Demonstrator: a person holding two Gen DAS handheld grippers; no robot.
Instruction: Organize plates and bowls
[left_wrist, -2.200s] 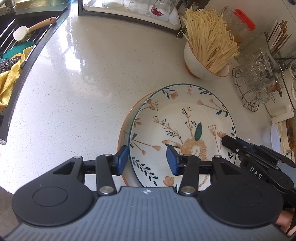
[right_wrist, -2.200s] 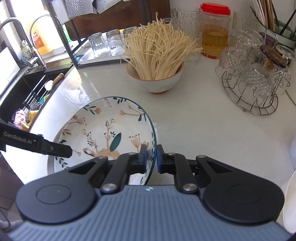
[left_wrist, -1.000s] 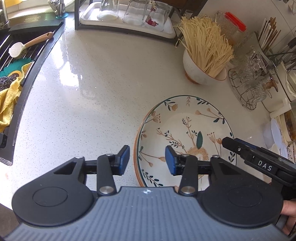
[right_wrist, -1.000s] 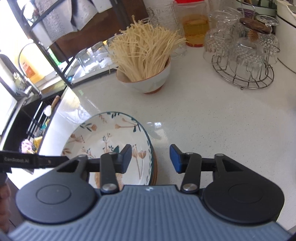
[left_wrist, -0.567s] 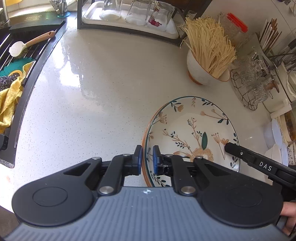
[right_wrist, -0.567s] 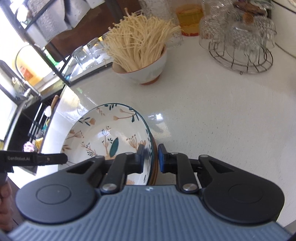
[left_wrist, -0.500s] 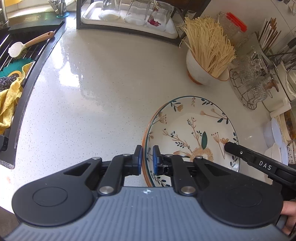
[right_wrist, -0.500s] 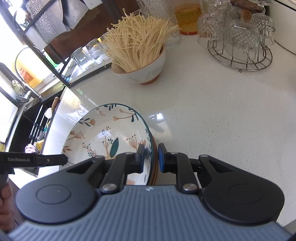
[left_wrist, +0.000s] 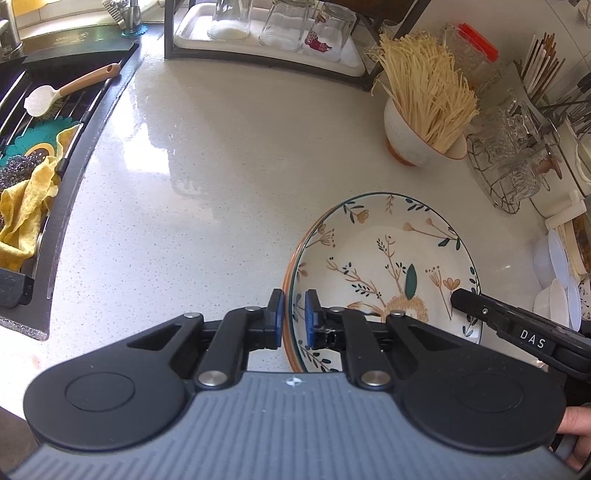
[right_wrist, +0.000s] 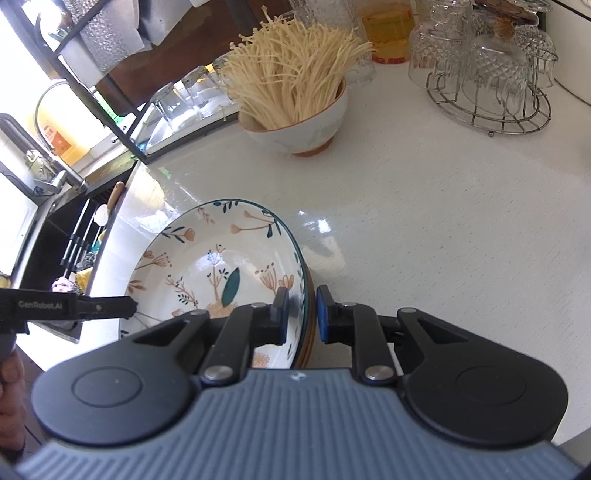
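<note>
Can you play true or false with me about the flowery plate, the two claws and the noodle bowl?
1. Both claws pinch the flowery plate. True: the left claw grips its left rim and the right claw its right rim.
2. The noodle bowl sits on top of the flowery plate. False: it stands apart on the counter, further back.
3. The flowery plate is full of food. False: it is empty.
4. An orange-rimmed dish lies under the flowery plate. True.
5. The glasses on the wire rack are upside down. True.
</note>
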